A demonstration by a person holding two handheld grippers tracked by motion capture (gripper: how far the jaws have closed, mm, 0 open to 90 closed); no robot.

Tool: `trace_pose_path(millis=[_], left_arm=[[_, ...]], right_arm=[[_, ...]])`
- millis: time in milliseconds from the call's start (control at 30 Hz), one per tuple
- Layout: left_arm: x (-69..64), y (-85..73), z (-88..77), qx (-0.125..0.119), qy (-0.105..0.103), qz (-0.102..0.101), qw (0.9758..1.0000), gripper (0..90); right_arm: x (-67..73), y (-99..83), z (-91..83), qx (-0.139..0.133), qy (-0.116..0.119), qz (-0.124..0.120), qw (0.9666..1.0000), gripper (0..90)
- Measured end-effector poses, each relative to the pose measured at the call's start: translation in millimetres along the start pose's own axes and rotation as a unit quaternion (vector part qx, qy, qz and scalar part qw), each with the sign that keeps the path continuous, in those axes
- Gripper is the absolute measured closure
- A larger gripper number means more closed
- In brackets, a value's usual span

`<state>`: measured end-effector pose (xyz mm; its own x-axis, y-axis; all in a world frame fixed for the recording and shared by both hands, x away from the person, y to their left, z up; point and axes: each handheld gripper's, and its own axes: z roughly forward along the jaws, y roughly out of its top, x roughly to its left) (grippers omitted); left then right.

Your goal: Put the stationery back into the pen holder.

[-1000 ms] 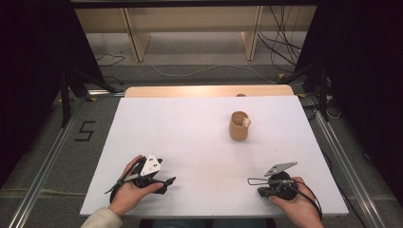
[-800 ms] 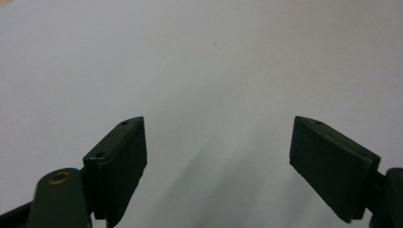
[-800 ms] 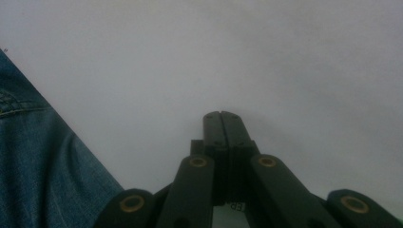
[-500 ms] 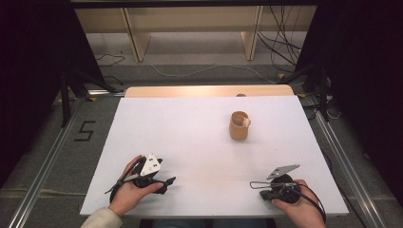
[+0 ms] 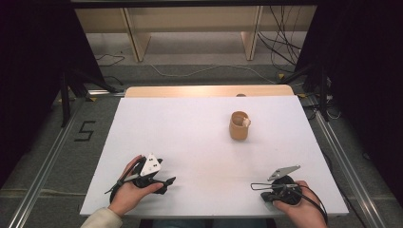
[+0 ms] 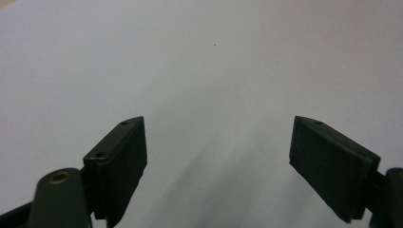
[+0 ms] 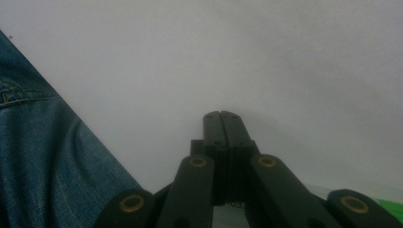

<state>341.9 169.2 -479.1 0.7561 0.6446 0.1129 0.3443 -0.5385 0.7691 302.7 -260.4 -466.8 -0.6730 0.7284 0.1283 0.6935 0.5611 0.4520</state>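
Near left of the white table [image 5: 190, 137], the left gripper [image 5: 164, 183] lies in the person's left hand [image 5: 127, 192], a grey three-cornered plate on top; in the left gripper view its two black jaws stand wide apart with only bare table surface between them. Right of centre and toward the far side stands a tan cup [image 5: 239, 125], upright, with a small pale object at its rim, well apart from both grippers. Near right, the right gripper [image 5: 256, 186] rests in the right hand [image 5: 297, 206]; in the right gripper view its jaws are pressed together with nothing between them, and blue denim shows at that view's left.
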Motion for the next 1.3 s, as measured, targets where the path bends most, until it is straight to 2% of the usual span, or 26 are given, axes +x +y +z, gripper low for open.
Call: trace_pose_path(millis=[367,400,433,467,533,567,600,633,667,700,733,767,800,833,867,900,933,967,1000,1033,1067,1167,1300], left_arm=[[-0.5,0.2,-0.1,0.000,0.000,0.001,1.0000,20.0],[-0.6,0.2,-0.1,0.000,0.000,0.001,1.0000,20.0],[-0.9,0.2,-0.1,-0.001,0.000,0.002,1.0000,20.0],[-1.2,0.2,-0.1,-0.002,-0.001,0.002,1.0000,20.0],[-1.7,0.4,0.1,-0.001,-0.005,0.003,1.0000,20.0],[-2.3,0.5,0.5,-0.001,-0.006,0.004,1.0000,20.0],[-2.8,0.7,0.7,-0.002,-0.007,0.005,1.0000,20.0],[-3.1,1.0,0.6,-0.002,-0.008,0.008,0.9999,20.0],[-4.0,1.1,0.5,-0.002,-0.011,0.007,0.9999,20.0],[-4.8,1.4,0.3,-0.003,-0.011,0.008,0.9999,20.0],[-5.6,1.7,0.0,-0.004,-0.012,0.009,0.9999,20.0],[-6.8,2.2,-0.6,-0.005,-0.013,0.011,0.9998,19.8],[-8.4,2.7,-1.0,-0.009,-0.015,0.011,0.9998,19.5],[-10.0,3.5,-2.1,-0.008,-0.019,0.013,0.9997,19.5],[-12.5,4.0,-2.7,-0.014,-0.020,0.013,0.9996,19.4],[-14.9,4.7,-3.2,-0.016,-0.025,0.015,0.9994,19.4],[-16.8,5.4,-3.7,-0.017,-0.031,0.022,0.9992,19.4],[-18.8,5.9,-4.1,-0.017,-0.037,0.026,0.9988,19.4],[-21.0,6.2,-4.1,-0.020,-0.041,0.029,0.9986,19.4],[-22.5,6.6,-4.4,-0.020,-0.046,0.033,0.9982,19.4],[-23.7,7.2,-4.5,-0.021,-0.050,0.036,0.9978,19.4],[-24.7,9.1,-4.9,-0.025,-0.053,0.041,0.9974,19.5],[-23.2,9.7,-3.3,-0.024,-0.049,0.038,0.9978,19.7]], right_arm=[[0.1,0.1,0.0,0.001,-0.001,-0.001,1.0000,89.9],[0.1,0.3,-0.3,0.002,0.000,-0.001,1.0000,87.6],[-0.2,0.8,-2.8,-0.006,0.004,0.009,0.9999,81.2],[-0.2,0.8,-2.8,-0.006,0.004,0.009,0.9999,81.2],[-3.6,2.1,-8.9,-0.030,-0.005,0.022,0.9993,75.1],[-7.7,3.6,-18.7,-0.051,-0.025,0.045,0.9973,66.0],[-10.2,3.8,-23.1,-0.064,-0.037,0.060,0.9954,61.2],[-10.2,3.8,-23.1,-0.064,-0.037,0.060,0.9954,61.2],[-16.1,2.7,-31.1,-0.082,-0.057,0.097,0.9903,54.8],[-16.1,2.7,-31.1,-0.082,-0.057,0.097,0.9903,54.8],[-18.9,1.3,-34.7,-0.088,-0.066,0.122,0.9864,50.7],[-25.1,-1.8,-39.2,-0.095,-0.082,0.158,0.9795,45.2],[-27.5,-3.6,-40.6,-0.096,-0.088,0.171,0.9767,45.0],[-27.5,-3.6,-40.6,-0.096,-0.088,0.171,0.9767,45.0],[-30.5,-6.3,-42.2,-0.091,-0.097,0.198,0.9711,42.5],[-30.5,-6.3,-42.2,-0.091,-0.097,0.198,0.9711,42.5],[-32.0,-7.3,-42.6,-0.089,-0.100,0.208,0.9690,41.7],[-32.7,-8.3,-42.9,-0.083,-0.110,0.227,0.9641,39.9],[-33.1,-8.6,-43.2,-0.078,-0.114,0.236,0.9620,38.9],[-33.1,-8.6,-43.2,-0.078,-0.114,0.236,0.9620,38.9],[-33.2,-8.4,-43.2,-0.074,-0.115,0.246,0.9594,37.8],[-34.0,-8.3,-43.3,-0.065,-0.119,0.260,0.9559,35.1],[-34.2,-10.3,-44.2,-0.061,-0.123,0.262,0.9553,33.6]])
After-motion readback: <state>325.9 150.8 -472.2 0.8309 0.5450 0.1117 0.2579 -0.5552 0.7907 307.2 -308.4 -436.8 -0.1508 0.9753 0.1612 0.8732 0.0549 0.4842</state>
